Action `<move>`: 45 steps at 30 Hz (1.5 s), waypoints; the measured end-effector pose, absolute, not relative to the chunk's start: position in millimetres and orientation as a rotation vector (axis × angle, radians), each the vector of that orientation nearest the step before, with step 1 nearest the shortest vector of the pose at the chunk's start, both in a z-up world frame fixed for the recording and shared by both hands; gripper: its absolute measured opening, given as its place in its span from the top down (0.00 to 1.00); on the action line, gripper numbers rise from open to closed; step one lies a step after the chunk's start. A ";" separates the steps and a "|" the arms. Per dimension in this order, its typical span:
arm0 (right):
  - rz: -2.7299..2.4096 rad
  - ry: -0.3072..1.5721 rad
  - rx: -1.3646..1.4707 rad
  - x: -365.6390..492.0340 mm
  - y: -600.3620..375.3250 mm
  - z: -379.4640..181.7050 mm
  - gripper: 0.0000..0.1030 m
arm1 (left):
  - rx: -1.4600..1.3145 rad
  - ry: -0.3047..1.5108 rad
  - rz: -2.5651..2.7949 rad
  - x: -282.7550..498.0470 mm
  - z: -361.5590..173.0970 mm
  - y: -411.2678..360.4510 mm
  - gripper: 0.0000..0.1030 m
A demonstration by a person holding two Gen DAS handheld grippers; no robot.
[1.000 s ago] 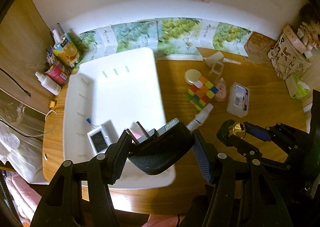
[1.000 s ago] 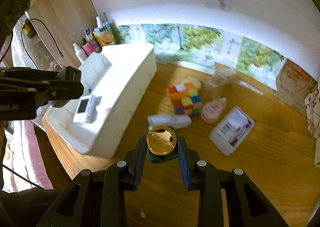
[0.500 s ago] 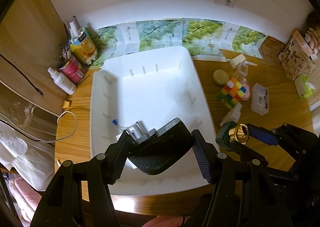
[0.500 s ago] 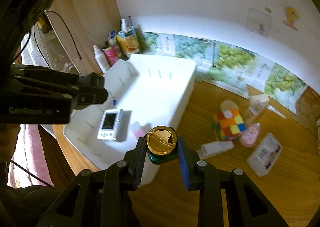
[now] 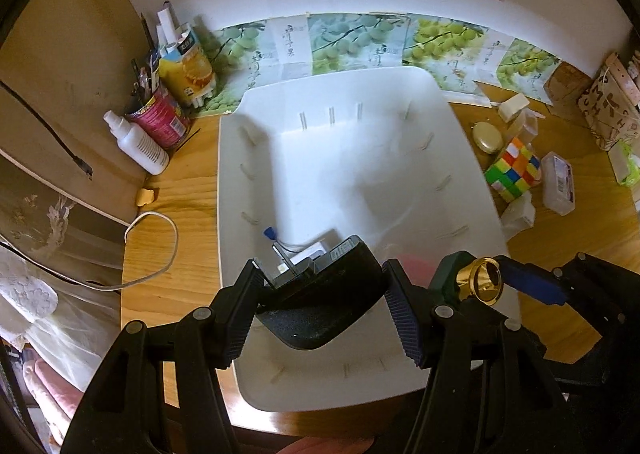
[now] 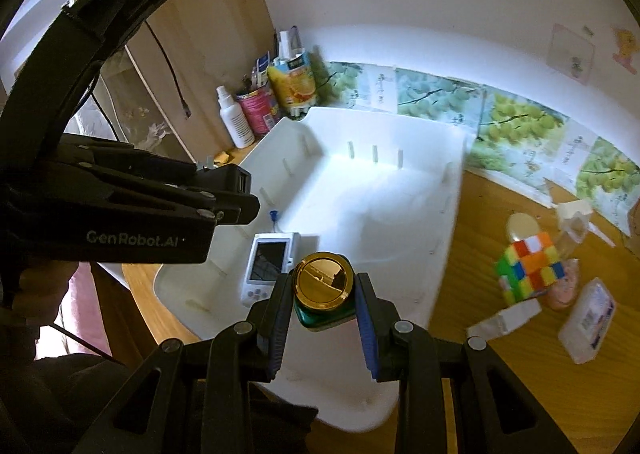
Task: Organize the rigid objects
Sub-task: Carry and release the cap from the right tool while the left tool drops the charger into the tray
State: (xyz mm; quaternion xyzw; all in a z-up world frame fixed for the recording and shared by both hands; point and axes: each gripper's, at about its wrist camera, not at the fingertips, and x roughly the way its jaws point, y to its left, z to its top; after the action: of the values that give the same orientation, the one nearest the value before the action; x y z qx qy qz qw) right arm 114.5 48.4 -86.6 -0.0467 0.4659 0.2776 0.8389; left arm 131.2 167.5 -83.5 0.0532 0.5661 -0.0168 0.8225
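A white plastic bin [image 5: 352,157] stands on the wooden desk; it also shows in the right wrist view [image 6: 400,213]. My left gripper [image 5: 322,294] is shut on a black power adapter [image 5: 320,302] and holds it over the bin's near end. My right gripper [image 6: 324,294] is shut on a green bottle with a gold cap [image 6: 323,284], held over the bin's near right part; it shows in the left wrist view too [image 5: 482,284]. A small white device with a screen [image 6: 270,262] lies in the bin.
Right of the bin lie a colour cube [image 6: 530,266], a white spray bottle [image 6: 506,320], a clear labelled box [image 6: 588,320], a pink item and a round cream case [image 5: 487,137]. A spray bottle [image 5: 136,143], a can and a carton stand at the back left. A white cable [image 5: 152,250] lies at the left.
Both grippers have moved left with their loads, from beside the bin to above its near end. The loose objects on the desk now lie farther to the right.
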 end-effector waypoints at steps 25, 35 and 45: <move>0.654 0.918 -0.075 121.1 57.0 -96.4 0.43 | 0.033 1.181 0.112 129.8 -88.1 190.9 0.26; 0.671 0.818 -0.101 97.8 22.3 -73.2 0.34 | -0.118 1.053 0.146 110.4 -68.8 173.7 0.27; 0.662 0.684 -0.106 76.5 -28.3 -46.4 0.25 | -0.222 0.970 0.124 88.2 -56.9 130.6 0.26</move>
State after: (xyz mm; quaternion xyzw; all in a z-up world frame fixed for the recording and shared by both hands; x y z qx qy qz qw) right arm 76.5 -28.3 -46.4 -0.0510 0.3289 0.3186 0.8875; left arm 88.2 130.6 -56.9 -0.1063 0.4651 0.0597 0.8768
